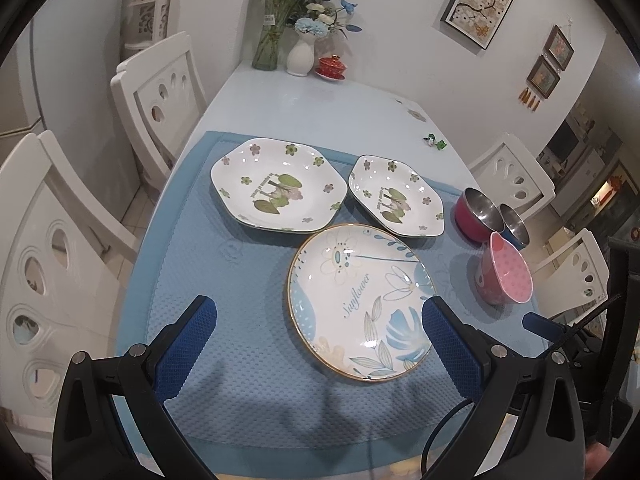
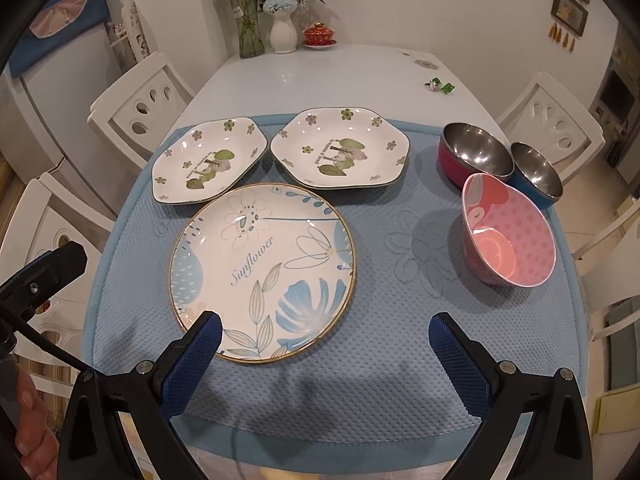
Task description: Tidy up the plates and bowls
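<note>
Two pairs of blue-padded fingers, both spread wide, both empty. Left gripper (image 1: 320,336) hovering above the near part of the blue mat (image 1: 240,280), its right finger pad (image 1: 448,344) over the near rim of the round Sunflower plate (image 1: 362,300), not gripping it. Right gripper (image 2: 326,356) likewise poised above the mat, its left finger pad (image 2: 196,356) just over the near edge of that same plate, right finger over bare mat.

Outward from there: two hexagonal flowered plates side by side beyond the round one, the left hexagonal plate (image 2: 208,160) and the right hexagonal plate (image 2: 340,148), near rims looking close to or slightly under the far edge of the round plate; cannot tell whether touching. Off to the right, a pink dotted bowl (image 2: 508,232) tipped toward the camera, with a red steel-lined bowl (image 2: 472,152) and a blue steel-lined bowl (image 2: 536,172) just behind it, clustered close.

Step in hand, by judgement: the very start, nothing stacked yet. Next move likely calling for one gripper lowering to a rim and closing on it, then stacking like with like.

Both grippers held side by side, tilted down toward the table (image 2: 320,76); a hand (image 2: 28,420) visible at the left gripper's handle.
</note>
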A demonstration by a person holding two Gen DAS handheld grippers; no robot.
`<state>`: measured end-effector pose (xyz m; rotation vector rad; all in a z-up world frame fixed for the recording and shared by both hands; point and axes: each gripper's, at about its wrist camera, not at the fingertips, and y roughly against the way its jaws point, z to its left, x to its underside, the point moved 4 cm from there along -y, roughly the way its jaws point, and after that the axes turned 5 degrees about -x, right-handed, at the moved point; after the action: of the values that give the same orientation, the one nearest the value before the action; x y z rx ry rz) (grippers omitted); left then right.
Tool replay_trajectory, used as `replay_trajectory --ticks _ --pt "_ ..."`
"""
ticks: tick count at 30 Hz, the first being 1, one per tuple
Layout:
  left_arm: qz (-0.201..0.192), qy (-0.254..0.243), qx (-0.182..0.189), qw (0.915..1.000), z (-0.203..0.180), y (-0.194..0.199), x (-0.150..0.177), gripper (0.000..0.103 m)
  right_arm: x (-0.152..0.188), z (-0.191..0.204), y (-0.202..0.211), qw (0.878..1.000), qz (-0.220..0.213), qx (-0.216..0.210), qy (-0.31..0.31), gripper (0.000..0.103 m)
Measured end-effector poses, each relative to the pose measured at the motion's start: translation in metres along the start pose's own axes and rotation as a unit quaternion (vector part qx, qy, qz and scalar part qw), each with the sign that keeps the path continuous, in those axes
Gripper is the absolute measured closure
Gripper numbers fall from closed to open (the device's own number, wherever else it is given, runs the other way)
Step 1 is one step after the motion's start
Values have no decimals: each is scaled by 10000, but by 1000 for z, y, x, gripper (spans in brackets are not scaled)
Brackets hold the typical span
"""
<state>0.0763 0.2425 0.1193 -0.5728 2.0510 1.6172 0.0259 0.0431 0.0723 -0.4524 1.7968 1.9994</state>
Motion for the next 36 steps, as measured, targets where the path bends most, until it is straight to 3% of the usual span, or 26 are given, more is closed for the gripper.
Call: replay_trajectory --ticks 18,36 --pt "115 -22 -4 9999 0 -6 6 1 8 -1 -14 9994 328 -81 -78 0" --pt "219 105 -63 9997 4 -13 8 1 5 -1 -17 9993 346 -124 -29 0"
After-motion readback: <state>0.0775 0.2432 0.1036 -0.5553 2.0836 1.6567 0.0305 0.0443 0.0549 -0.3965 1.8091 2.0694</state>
